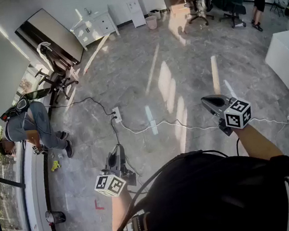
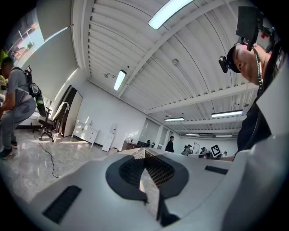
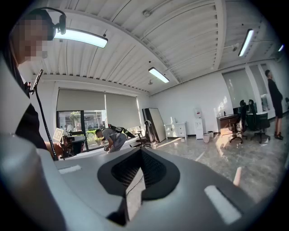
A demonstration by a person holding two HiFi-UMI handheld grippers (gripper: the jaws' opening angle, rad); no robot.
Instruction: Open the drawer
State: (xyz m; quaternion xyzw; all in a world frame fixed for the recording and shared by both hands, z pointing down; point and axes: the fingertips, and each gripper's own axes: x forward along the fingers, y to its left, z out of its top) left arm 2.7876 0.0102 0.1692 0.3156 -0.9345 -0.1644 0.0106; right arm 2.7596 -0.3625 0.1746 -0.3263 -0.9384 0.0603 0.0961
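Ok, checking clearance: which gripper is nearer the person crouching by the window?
Left. In the head view the left gripper is to the right of the crouching person, with floor between them; the right gripper is farther right still.

Glossy, polished stone-look floor (image 1: 145,80), streaked with glare. Smooth matt grey plastic on left gripper (image 2: 145,152) and right gripper (image 3: 141,152); finely ribbed dark pads (image 2: 159,170) inside. Satin white paint on drawer cabinet (image 1: 94,26) at eleven o'clock. Matt black cloth top (image 1: 213,198) at five o'clock.
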